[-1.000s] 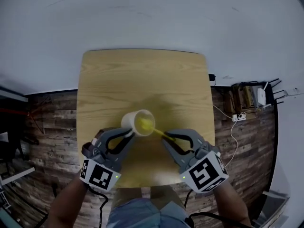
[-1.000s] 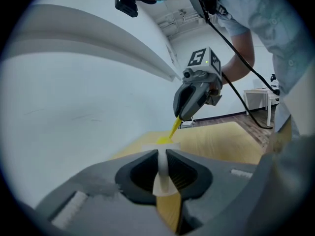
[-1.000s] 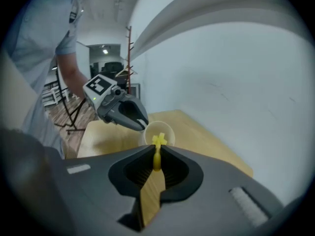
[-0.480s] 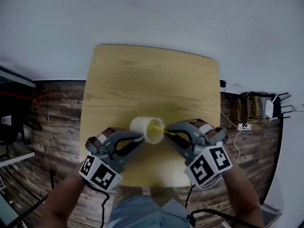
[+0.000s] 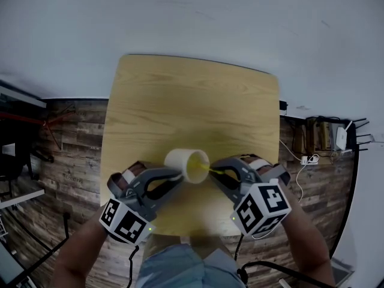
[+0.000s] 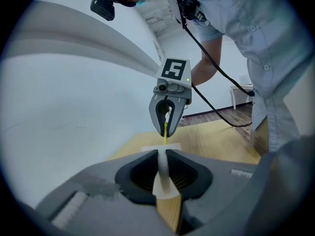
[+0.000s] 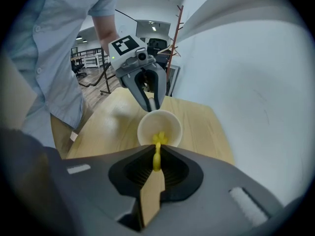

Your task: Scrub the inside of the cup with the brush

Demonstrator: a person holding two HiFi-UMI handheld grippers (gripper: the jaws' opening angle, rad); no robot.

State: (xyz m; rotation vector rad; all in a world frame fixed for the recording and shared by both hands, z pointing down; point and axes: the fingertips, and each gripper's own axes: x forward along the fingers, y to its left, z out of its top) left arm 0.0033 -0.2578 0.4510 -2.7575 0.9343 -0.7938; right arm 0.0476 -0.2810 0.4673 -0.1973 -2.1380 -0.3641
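Change: a second ago the cup (image 5: 180, 159) showed its mouth and the yellow brush (image 5: 210, 170) head upward; now the mouth is turned sideways toward the right gripper (image 5: 217, 173), and both grippers sit slightly closer in over the table (image 5: 192, 95).
Left arm: bare forearm rises from below the table's near-left corner, marker cube nearest the person.
Left gripper (image 5: 174, 174): jaws narrow, pinching the cup's wall at its rim.
Cup: tilted on its side, held above the table's near half, midway across.
Brush: thin handle reaches level into the cup's mouth; its head is inside.
Right gripper: jaws nearly together, clamped on the brush handle.
Right arm: forearm comes from the table's near-right corner, angled inward.
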